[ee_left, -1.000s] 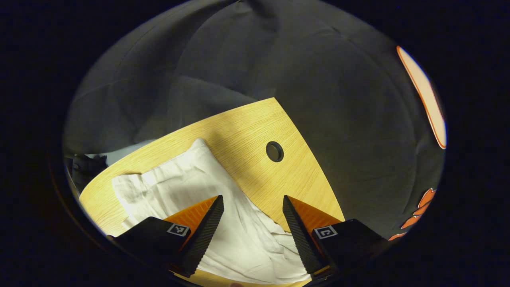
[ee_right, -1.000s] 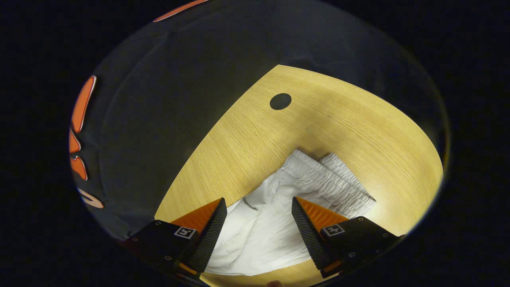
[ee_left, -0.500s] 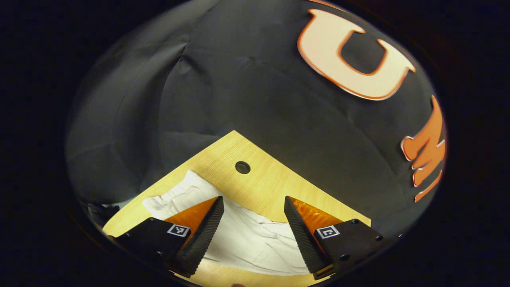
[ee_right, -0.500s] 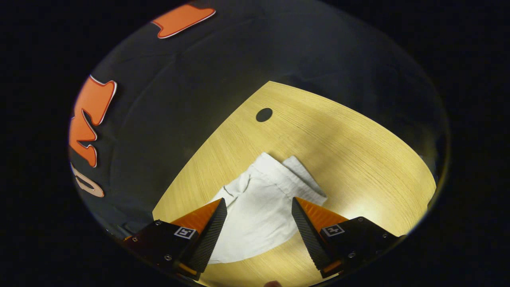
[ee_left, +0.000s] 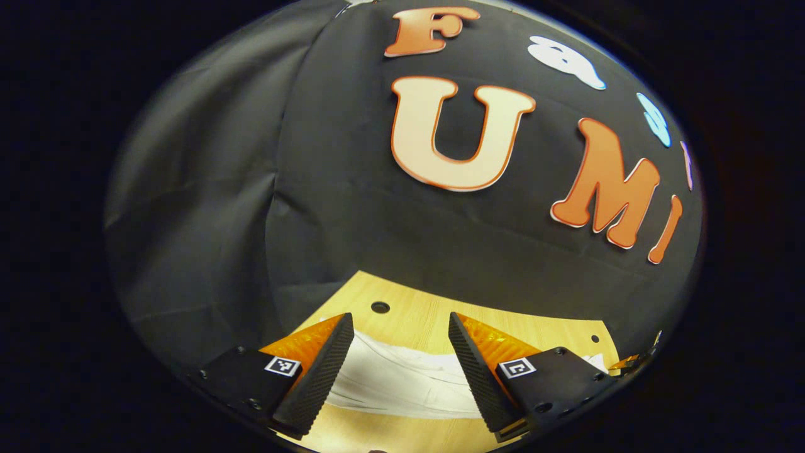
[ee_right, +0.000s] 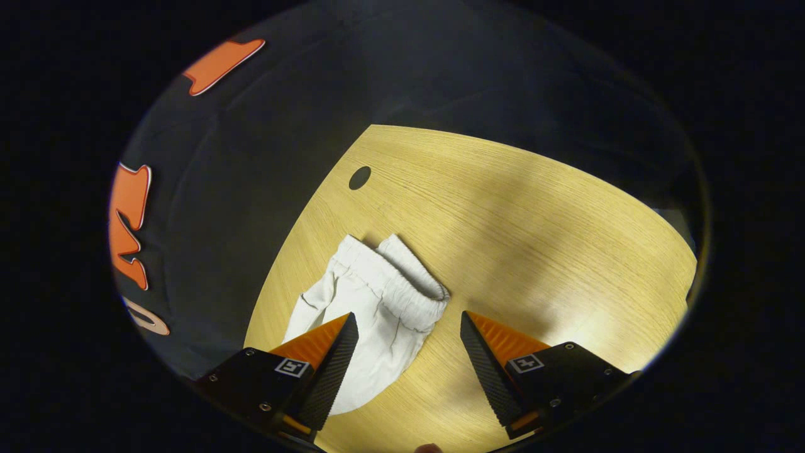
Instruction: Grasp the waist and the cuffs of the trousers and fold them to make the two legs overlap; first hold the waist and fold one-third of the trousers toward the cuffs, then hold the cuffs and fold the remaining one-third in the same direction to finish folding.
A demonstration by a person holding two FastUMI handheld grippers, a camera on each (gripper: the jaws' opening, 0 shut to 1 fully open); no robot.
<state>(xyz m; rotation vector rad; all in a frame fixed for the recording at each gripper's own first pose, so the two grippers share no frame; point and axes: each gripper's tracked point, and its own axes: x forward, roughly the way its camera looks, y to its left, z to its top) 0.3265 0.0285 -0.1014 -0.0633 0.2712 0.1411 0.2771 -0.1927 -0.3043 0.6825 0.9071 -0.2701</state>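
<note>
Both tools, left tool (ee_left: 401,343) and right tool (ee_right: 409,343), gape empty above white trousers (ee_right: 377,302) on the table (ee_right: 534,251).

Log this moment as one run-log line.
trousers: lying on table | left gripper: open, empty | right gripper: open, empty

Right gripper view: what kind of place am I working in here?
Likely a staged recording booth, not a home: a bare wooden table with a cable hole, black cloth hung behind it, and only white trousers lying on top.
</note>
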